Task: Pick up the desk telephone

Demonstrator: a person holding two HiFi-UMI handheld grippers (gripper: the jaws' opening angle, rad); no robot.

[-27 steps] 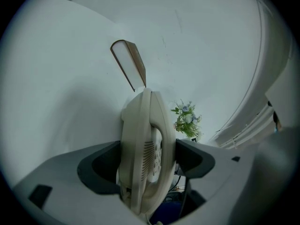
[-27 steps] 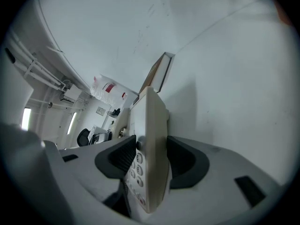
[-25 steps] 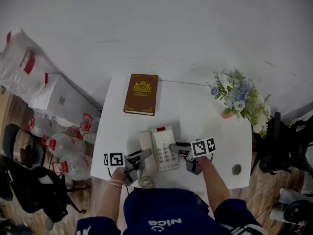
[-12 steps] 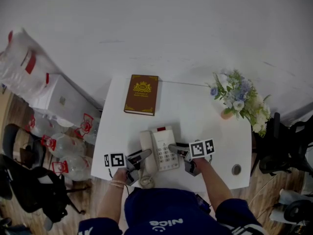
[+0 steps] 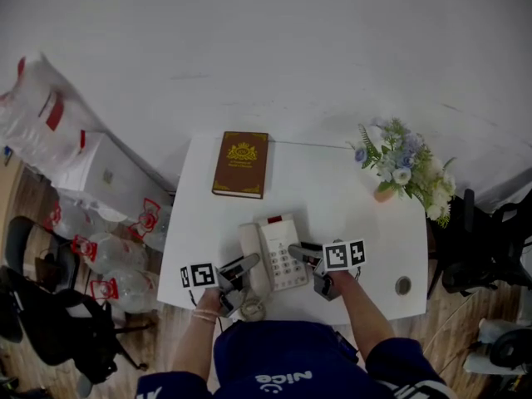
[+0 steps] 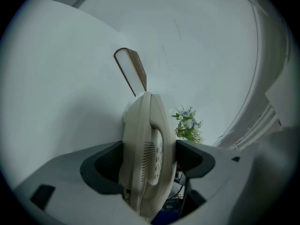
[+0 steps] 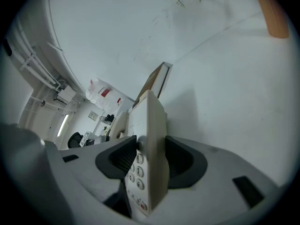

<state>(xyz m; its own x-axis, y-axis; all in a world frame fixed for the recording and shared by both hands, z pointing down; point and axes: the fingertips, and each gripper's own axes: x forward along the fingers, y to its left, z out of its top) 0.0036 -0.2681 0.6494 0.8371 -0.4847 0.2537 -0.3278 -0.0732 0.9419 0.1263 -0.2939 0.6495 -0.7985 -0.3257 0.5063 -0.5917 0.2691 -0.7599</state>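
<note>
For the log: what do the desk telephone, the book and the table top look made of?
The desk telephone: cream moulded plastic, smooth, faintly glossy; speaker slots and raised keys are moulded in. The book: brown hard cover, perhaps leatherette or coated board, with gold stamped ornament. The table: white matte top, likely laminate or painted board; cannot tell which.

Worktop (image 5: 332,198): white, rectangular, set against a plain white wall (image 5: 291,48). Floor (image 5: 449,322): brown wood boards. Left: black office chair (image 5: 50,306); white boxy unit (image 5: 104,169), possibly a cabinet; heaped plastic bags (image 5: 37,110) with red print. Right: second dark chair (image 5: 490,256). Light: even, soft.
</note>
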